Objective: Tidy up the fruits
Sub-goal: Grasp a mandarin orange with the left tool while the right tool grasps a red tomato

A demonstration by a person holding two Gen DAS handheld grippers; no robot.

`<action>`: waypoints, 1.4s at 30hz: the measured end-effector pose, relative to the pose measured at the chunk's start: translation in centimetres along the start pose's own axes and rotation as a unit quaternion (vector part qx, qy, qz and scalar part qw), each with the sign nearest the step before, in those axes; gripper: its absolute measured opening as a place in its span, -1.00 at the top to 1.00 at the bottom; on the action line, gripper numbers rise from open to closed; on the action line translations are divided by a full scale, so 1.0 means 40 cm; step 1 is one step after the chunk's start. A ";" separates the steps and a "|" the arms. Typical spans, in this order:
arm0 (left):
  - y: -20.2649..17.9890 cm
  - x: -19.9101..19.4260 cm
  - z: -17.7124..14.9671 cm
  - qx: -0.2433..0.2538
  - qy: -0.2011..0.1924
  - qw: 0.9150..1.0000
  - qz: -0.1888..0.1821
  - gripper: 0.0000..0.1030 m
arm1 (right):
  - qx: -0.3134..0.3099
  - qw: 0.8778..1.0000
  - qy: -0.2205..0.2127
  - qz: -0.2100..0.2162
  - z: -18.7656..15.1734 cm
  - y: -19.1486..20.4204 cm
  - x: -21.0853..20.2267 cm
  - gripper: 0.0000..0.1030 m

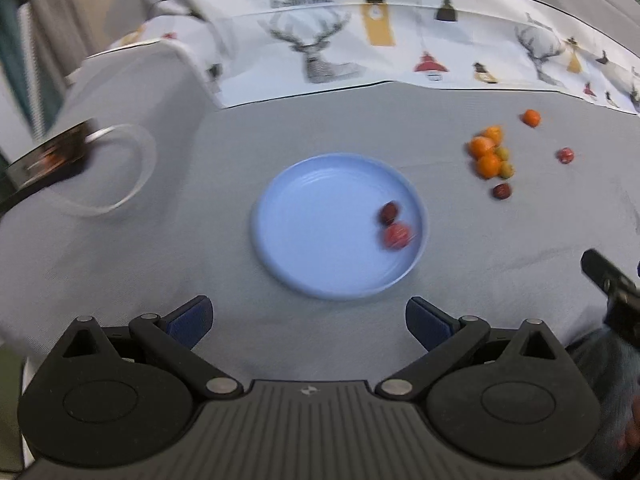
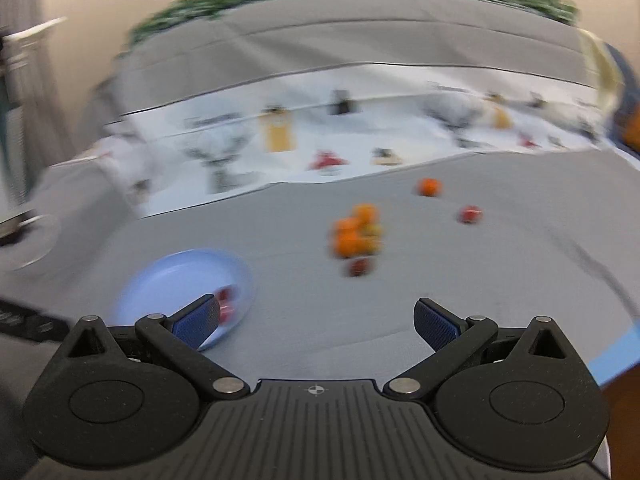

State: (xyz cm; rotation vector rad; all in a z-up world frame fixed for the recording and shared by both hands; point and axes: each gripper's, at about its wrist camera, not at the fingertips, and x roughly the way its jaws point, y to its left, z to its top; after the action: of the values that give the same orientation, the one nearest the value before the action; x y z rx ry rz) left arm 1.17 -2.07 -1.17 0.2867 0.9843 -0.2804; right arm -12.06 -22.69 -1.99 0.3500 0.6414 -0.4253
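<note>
2 red fruits point(image 1: 394, 226) on blue plate point(image 1: 320, 256); both grippers point(image 1: 308, 320) point(image 2: 316, 322) spread, empty

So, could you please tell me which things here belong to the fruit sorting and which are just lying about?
Job:
blue plate
two red fruits on it
orange and green pile
stray orange fruit
loose red fruits

Lying about:
clear round lid
reindeer-print cloth

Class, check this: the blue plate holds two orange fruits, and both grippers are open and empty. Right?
Not quite. The two fruits on the blue plate are red, as the left wrist view shows. The left gripper and right gripper are open and empty.
</note>
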 end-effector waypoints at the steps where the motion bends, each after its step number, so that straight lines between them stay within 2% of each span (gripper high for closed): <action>1: -0.025 0.024 0.023 0.003 0.004 1.000 -0.005 -0.99 | 0.007 1.000 -0.007 -0.024 0.004 -0.025 0.026 -0.99; 4: -0.109 0.105 0.092 0.007 0.012 1.000 -0.027 -0.99 | 0.034 0.993 -0.030 -0.105 0.031 -0.118 0.138 -0.99; 9: -0.278 0.263 0.225 0.041 0.012 0.998 -0.054 -0.99 | 0.082 0.983 -0.026 -0.164 0.079 -0.242 0.351 -0.98; 12: -0.370 0.351 0.298 0.061 0.012 0.995 -0.075 -0.99 | 0.100 0.980 -0.010 -0.172 0.108 -0.290 0.479 -0.98; 15: -0.440 0.428 0.352 0.076 0.005 0.994 -0.078 -0.99 | 0.103 0.981 0.001 -0.165 0.136 -0.326 0.596 -0.98; 19: -0.500 0.520 0.388 0.100 0.020 0.992 -0.075 -0.99 | 0.084 0.981 0.008 -0.175 0.173 -0.346 0.712 -0.98; 23: -0.529 0.585 0.400 0.121 0.031 0.989 -0.078 -0.99 | 0.063 0.983 0.007 -0.175 0.201 -0.349 0.768 -0.98; 30: -0.536 0.630 0.418 0.104 0.044 0.988 -0.105 -0.99 | 0.083 0.976 0.058 -0.193 0.192 -0.382 0.833 -0.99; 33: -0.524 0.632 0.408 0.103 0.053 0.986 -0.116 -0.99 | 0.077 0.976 0.050 -0.198 0.190 -0.377 0.838 -0.99; 35: -0.527 0.638 0.396 0.114 0.062 0.986 -0.102 -0.99 | 0.073 0.976 0.045 -0.201 0.188 -0.375 0.842 -0.99; 36: -0.529 0.639 0.391 0.117 0.062 0.987 -0.093 -0.94 | 0.072 0.976 0.044 -0.202 0.188 -0.374 0.842 -0.99; 38: -0.527 0.624 0.387 0.110 0.055 0.987 -0.103 -0.42 | 0.070 0.976 0.040 -0.204 0.186 -0.372 0.841 -0.99; 39: -0.530 0.616 0.388 0.109 0.054 0.986 -0.115 -0.31 | 0.068 0.975 0.039 -0.206 0.186 -0.371 0.839 -0.99; 40: -0.535 0.607 0.386 0.112 0.051 0.985 -0.124 0.06 | 0.065 0.975 0.038 -0.207 0.186 -0.370 0.837 -0.96; 41: -0.542 0.600 0.384 0.121 0.047 0.984 -0.124 0.23 | 0.064 0.977 0.035 -0.200 0.187 -0.368 0.834 -0.88; 42: -0.548 0.596 0.380 0.133 0.044 0.982 -0.129 0.23 | 0.061 0.979 0.027 -0.194 0.189 -0.365 0.828 -0.53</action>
State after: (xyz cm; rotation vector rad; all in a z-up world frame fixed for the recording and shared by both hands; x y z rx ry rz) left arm 17.56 -30.31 -15.81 0.4187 1.0728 -0.6434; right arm 8.54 -47.48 -20.11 0.3543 0.7414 -0.8337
